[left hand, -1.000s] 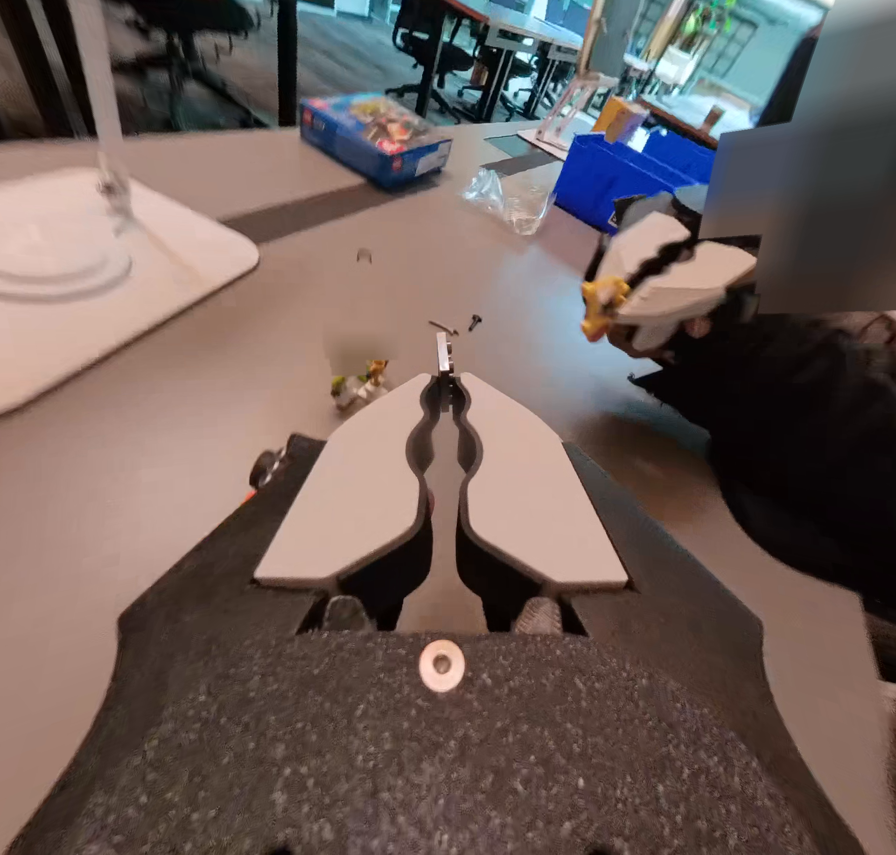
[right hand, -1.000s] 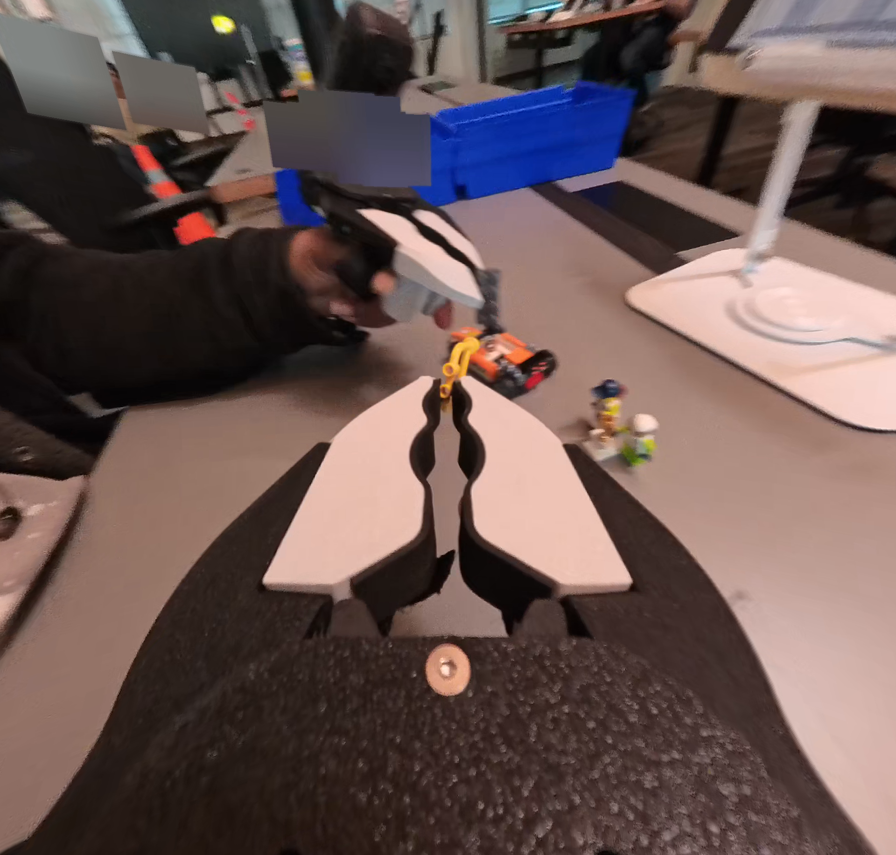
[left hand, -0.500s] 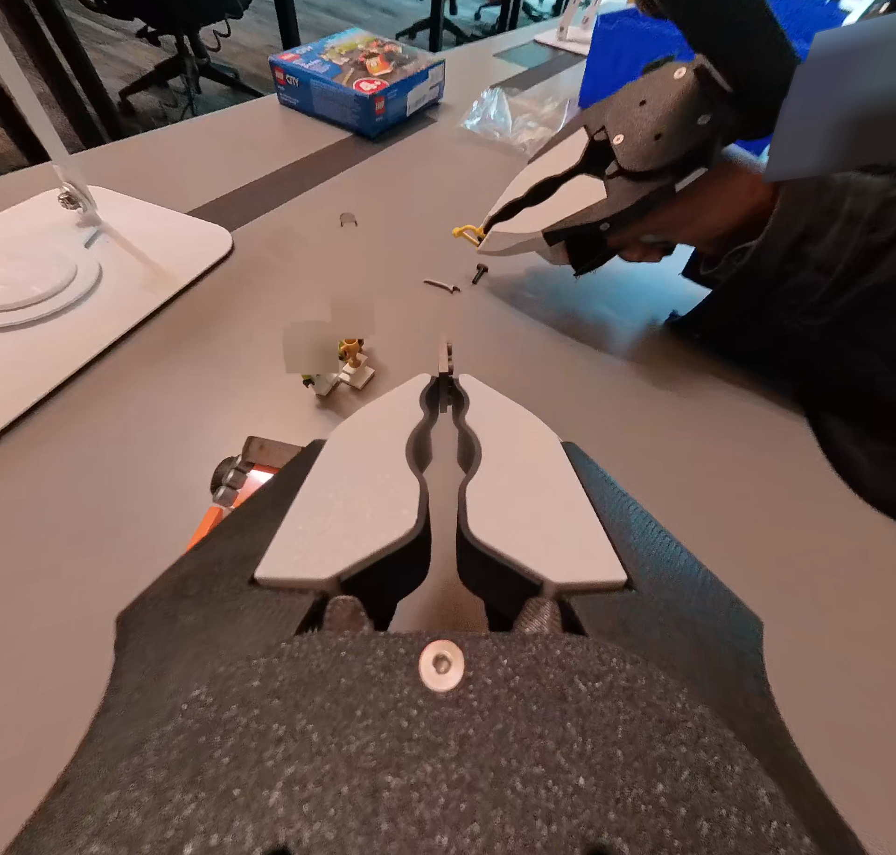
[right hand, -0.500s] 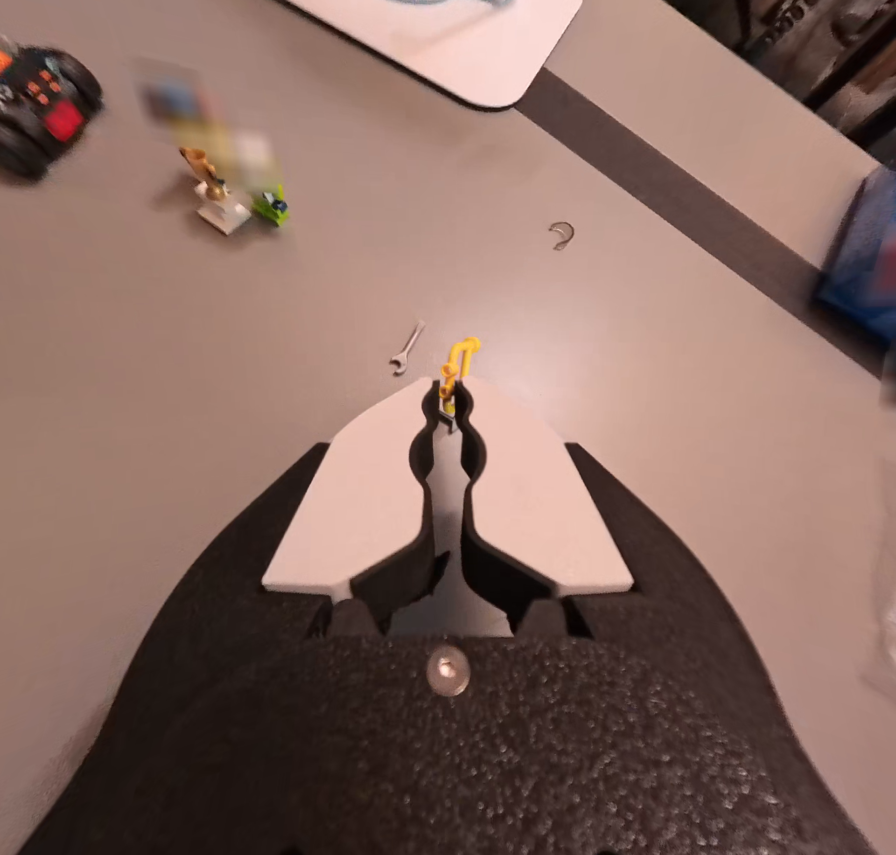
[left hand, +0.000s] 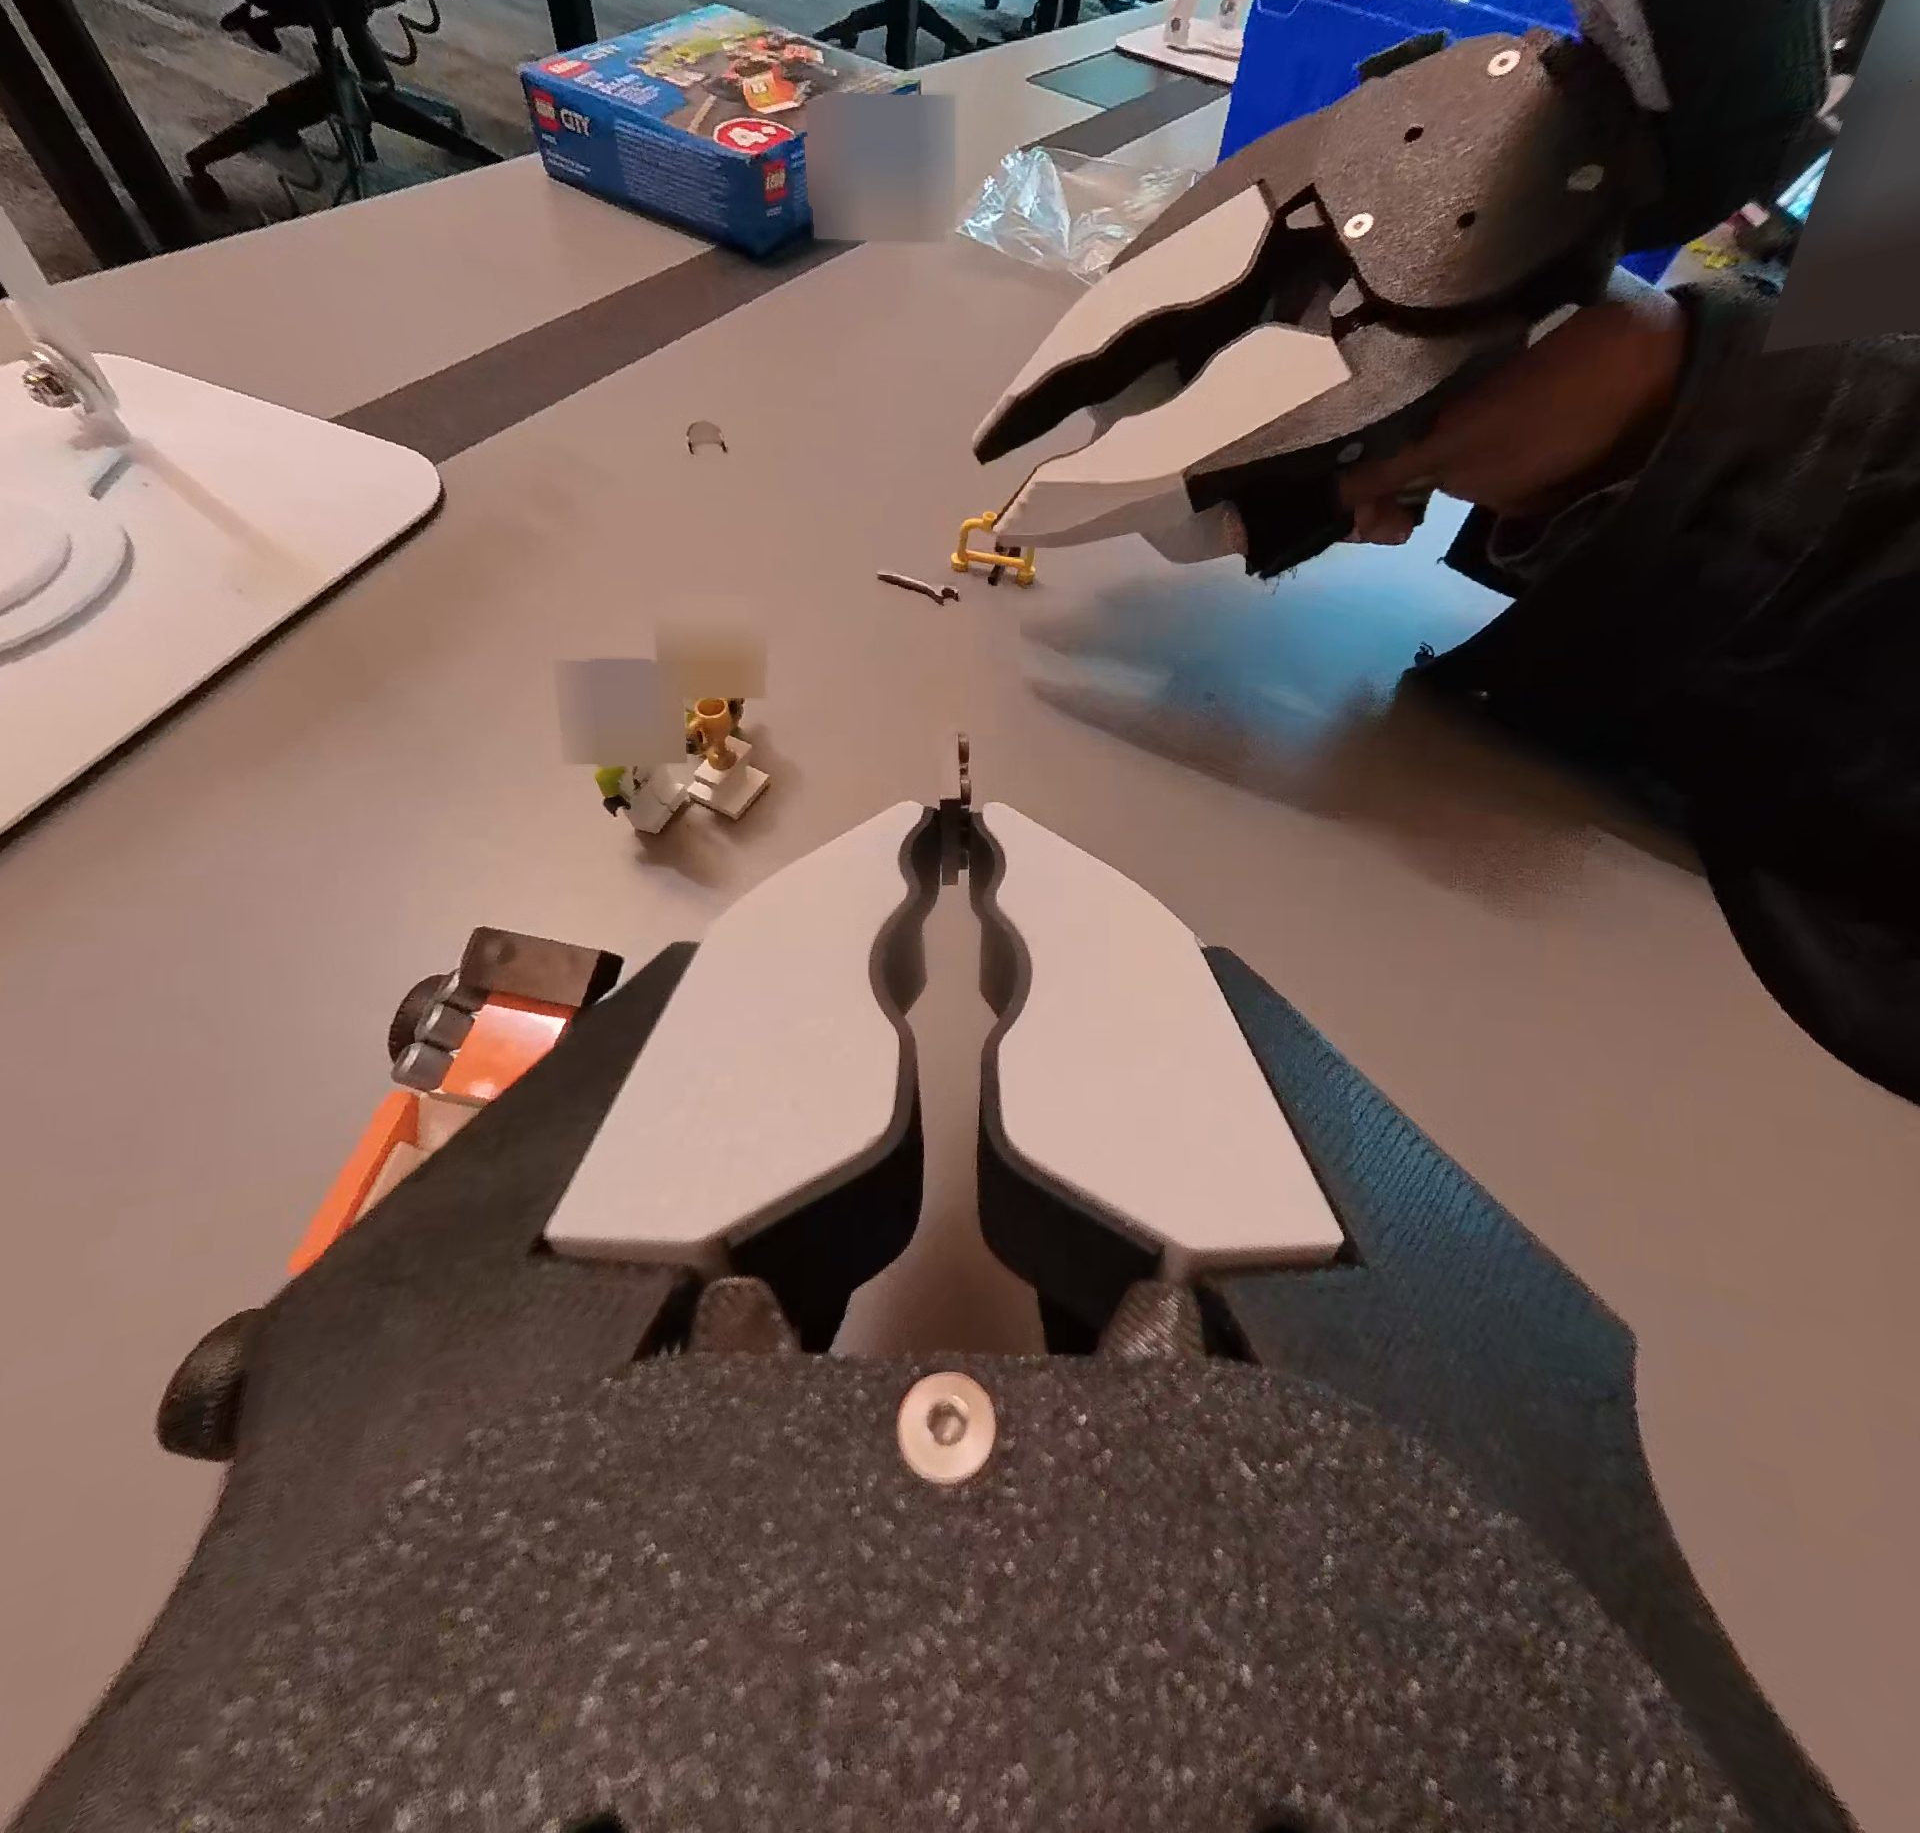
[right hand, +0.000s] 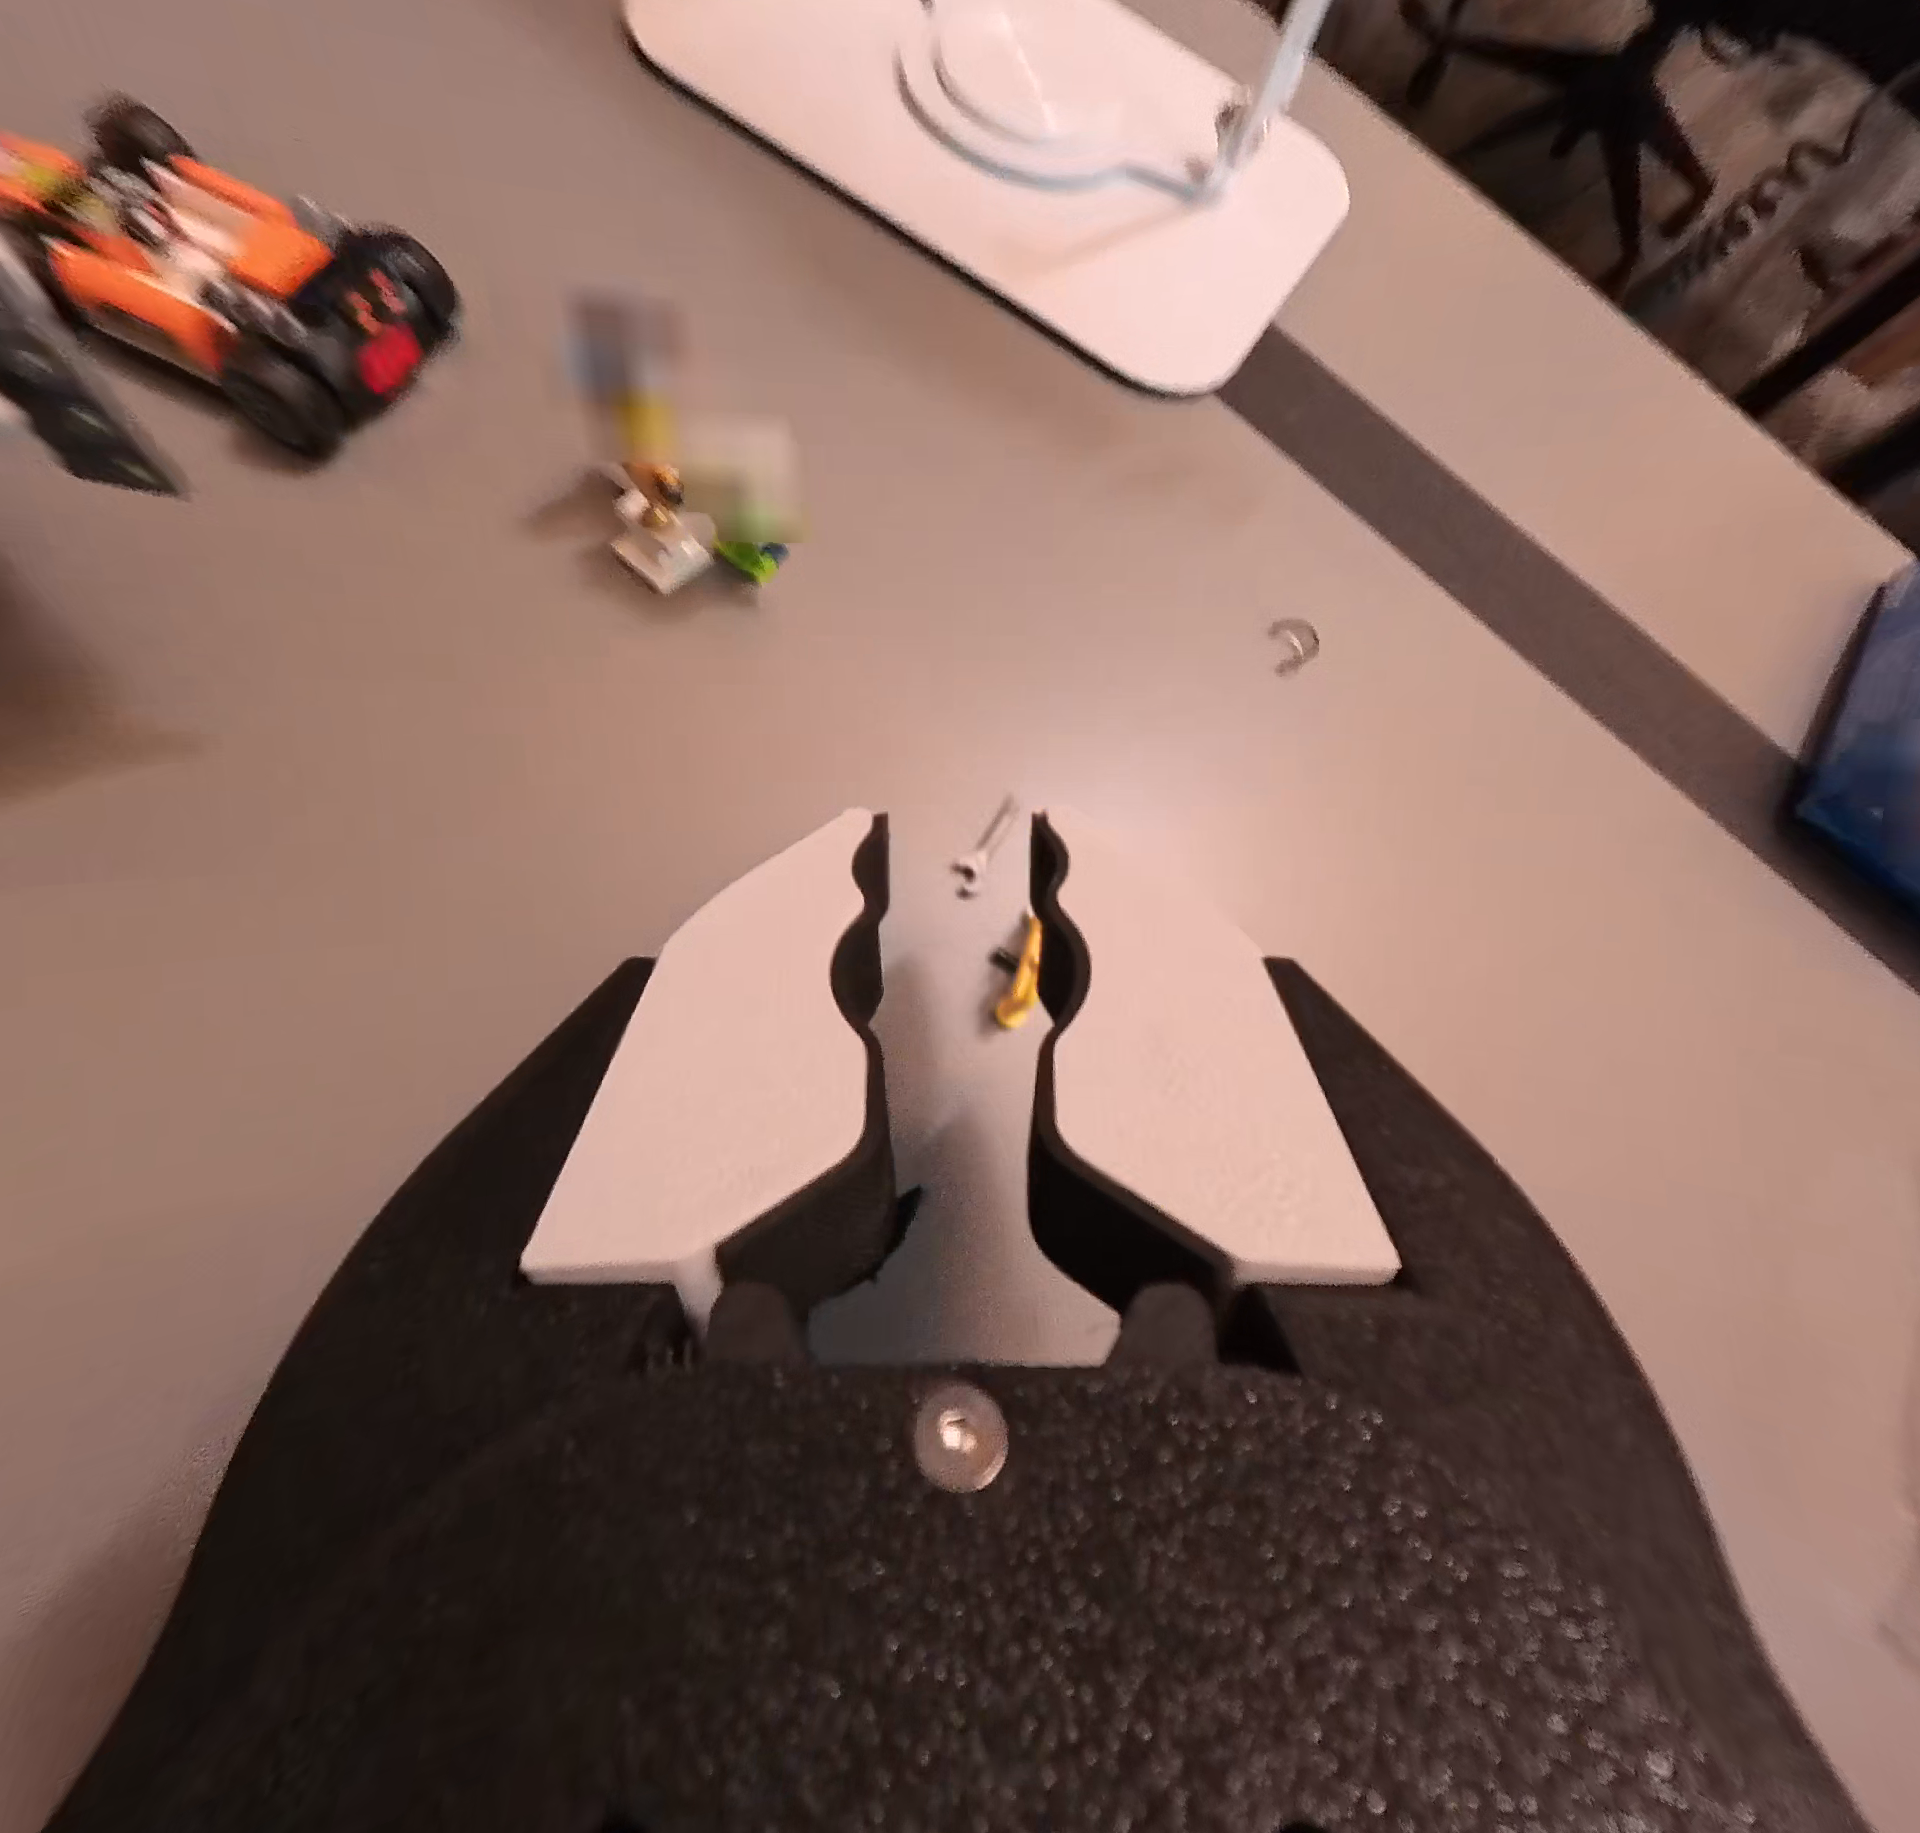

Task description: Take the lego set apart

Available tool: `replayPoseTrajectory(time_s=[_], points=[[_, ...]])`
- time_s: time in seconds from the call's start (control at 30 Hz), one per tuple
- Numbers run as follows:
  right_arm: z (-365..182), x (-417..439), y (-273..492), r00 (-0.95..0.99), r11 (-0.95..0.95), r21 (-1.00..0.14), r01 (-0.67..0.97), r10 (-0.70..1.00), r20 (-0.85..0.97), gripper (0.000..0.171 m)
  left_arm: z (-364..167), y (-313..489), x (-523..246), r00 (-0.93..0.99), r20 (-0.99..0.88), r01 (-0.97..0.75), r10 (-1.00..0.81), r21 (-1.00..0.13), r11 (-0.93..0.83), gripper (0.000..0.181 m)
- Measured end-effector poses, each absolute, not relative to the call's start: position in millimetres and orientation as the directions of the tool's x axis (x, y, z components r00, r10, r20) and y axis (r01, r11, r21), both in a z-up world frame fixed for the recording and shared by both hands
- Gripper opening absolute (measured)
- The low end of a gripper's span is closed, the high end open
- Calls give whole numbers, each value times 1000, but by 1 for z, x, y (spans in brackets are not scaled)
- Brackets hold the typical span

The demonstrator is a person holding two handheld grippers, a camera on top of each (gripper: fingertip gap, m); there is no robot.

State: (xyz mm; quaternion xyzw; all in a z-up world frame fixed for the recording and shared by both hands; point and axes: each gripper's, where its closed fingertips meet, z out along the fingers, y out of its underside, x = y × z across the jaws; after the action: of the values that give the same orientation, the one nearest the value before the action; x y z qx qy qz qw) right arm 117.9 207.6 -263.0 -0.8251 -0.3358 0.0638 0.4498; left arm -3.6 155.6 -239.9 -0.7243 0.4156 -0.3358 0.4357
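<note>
My left gripper is shut on a small dark grey lego piece that sticks up from its tips, above the grey table. My right gripper is open just over the table. A yellow lego piece lies loose on the table between its fingers, close to the right one; it also shows in the left wrist view under the right gripper. The orange and black lego car stands at the far left, and is partly hidden under my left gripper. Two minifigures stand between them.
A tiny grey wrench lies beside the yellow piece. A small clear curved part lies farther out. A white lamp base, a blue lego box, a plastic bag and a blue bin ring the table. The tips of one gripper are about 15 cm away from the tips of the other.
My right gripper came down to the table and opened, letting go of the yellow piece. My left gripper kept hold of the dark piece and barely moved.
</note>
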Motion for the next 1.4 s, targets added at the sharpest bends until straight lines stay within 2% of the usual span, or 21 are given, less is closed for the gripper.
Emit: replayPoseTrajectory(time_s=[0.1,0.27,0.37,0.53,0.6,0.73,0.8,0.9,1.0,1.07,1.2,1.4], points=[[-246,93,196,708,-296,-853,430,696,115,27,-236,150,0,391,162,-280,-906,-917,-284,5],[-224,25,140,396,-185,-931,316,917,-48,25,-227,129,9,244,190,-262,-951,-931,-253,5],[-219,7,128,326,-189,-939,287,941,-90,25,-227,119,12,184,168,-281,-968,-935,-216,5],[-214,5,118,254,-233,-946,227,951,-173,16,-223,110,14,126,177,-266,-976,-942,-205,5],[-211,4,113,223,-229,-949,215,958,-181,7,-221,105,15,93,184,-259,-979,-944,-202,5],[-207,9,109,199,-253,-941,227,957,-209,5,-216,106,16,92,202,-219,-975,-951,-218,6],[-201,20,118,250,-256,-945,205,947,-202,5,-218,117,13,157,180,-217,-971,-953,-212,3],[-197,59,154,476,-269,-950,161,864,-164,5,-230,134,5,260,127,-271,-957,-942,-199,1],[-211,118,193,748,-329,-930,161,656,-103,5,-239,148,-1,349,45,-328,-936,-930,-167,0],[-226,143,206,831,-379,-908,177,552,-69,5,-241,156,-5,395,-13,-355,-919,-924,-140,0],[-257,151,214,865,-456,-850,264,501,0,5,-241,166,-13,457,-91,-379,-885,-920,-101,0],[-279,147,215,855,-484,-788,380,508,100,5,-238,173,-18,493,-76,-355,-866,-927,-121,0]])
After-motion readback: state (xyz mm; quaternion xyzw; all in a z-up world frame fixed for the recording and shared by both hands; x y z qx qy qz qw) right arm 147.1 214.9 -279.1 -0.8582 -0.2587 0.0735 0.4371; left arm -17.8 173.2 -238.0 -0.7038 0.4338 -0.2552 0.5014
